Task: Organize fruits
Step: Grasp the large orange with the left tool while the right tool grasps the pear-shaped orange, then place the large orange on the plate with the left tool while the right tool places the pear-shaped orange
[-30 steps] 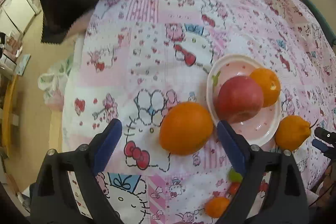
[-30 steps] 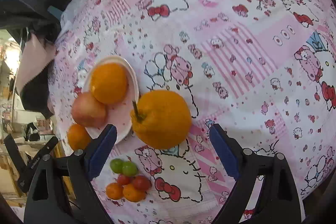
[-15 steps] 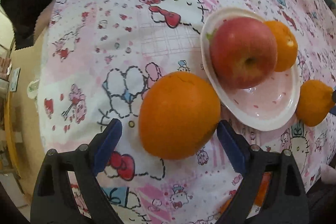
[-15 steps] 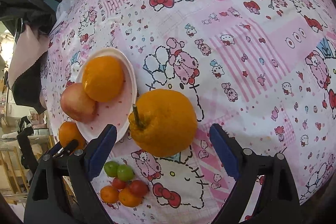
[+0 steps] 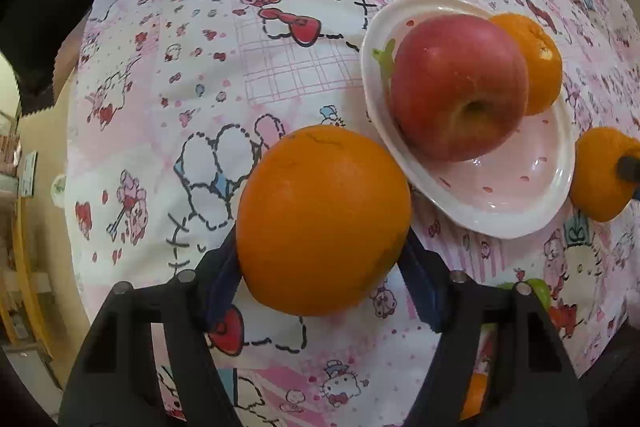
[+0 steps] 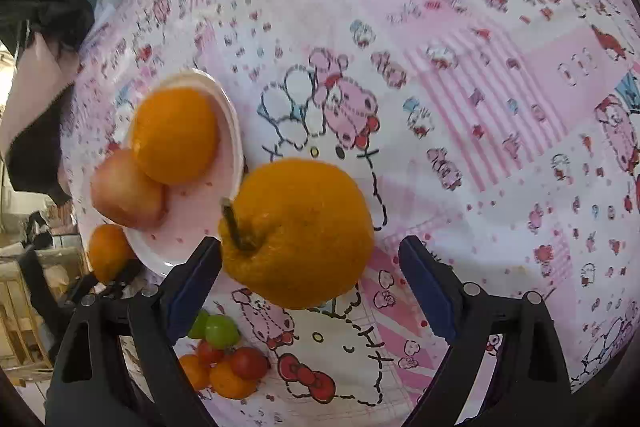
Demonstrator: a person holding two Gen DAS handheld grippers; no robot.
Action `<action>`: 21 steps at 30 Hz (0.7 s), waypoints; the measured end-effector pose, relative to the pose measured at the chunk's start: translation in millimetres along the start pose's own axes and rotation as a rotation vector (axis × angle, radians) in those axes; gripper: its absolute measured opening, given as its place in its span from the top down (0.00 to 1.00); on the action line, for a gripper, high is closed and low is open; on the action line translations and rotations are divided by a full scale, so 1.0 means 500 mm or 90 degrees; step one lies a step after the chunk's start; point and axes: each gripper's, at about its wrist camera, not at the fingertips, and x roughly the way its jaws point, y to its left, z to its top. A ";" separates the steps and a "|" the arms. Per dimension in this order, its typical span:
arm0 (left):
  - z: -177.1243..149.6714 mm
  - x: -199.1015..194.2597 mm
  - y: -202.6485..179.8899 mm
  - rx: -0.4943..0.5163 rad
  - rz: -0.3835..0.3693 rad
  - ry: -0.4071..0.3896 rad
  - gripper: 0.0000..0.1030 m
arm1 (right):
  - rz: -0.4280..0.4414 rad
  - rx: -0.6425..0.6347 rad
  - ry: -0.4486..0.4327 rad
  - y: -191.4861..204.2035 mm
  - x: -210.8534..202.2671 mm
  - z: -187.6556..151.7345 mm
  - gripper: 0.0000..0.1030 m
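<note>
Pink cartoon-print cloth covers the desk, with dark fabric draped at the far left edge.

In the left wrist view, the left gripper has its jaws closed against both sides of a large smooth orange, which sits just left of the white-and-pink plate. On that plate lie a red apple and, behind it on the far right side, a smaller orange; the two touch. Beyond the plate's right rim a stemmed orange rests on the cloth.

In the right wrist view, the plate sits to the left. The right gripper brackets the stemmed orange with its jaws spread: the left one is at or just beside the peel, the right one stands clearly apart. Near left, small green, red and orange fruits lie in a cluster.

Judging by this, both hands are at the pick-up step for the two loose oranges, the left already gripping, the right not yet. Next, the right jaws need to close on the fruit, then each orange wants lifting over the rim into the plate's free near part, without nudging the apple out.
</note>
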 end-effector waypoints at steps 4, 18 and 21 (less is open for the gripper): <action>0.000 -0.046 0.014 -0.026 -0.011 -0.027 0.33 | -0.012 -0.019 0.013 0.013 0.024 0.000 0.11; 0.006 -0.121 -0.013 -0.035 -0.061 -0.041 0.33 | -0.051 -0.074 0.020 0.039 0.057 -0.002 0.20; 0.005 -0.124 -0.021 -0.031 -0.057 -0.046 0.33 | -0.041 -0.074 0.016 0.038 0.047 0.001 0.22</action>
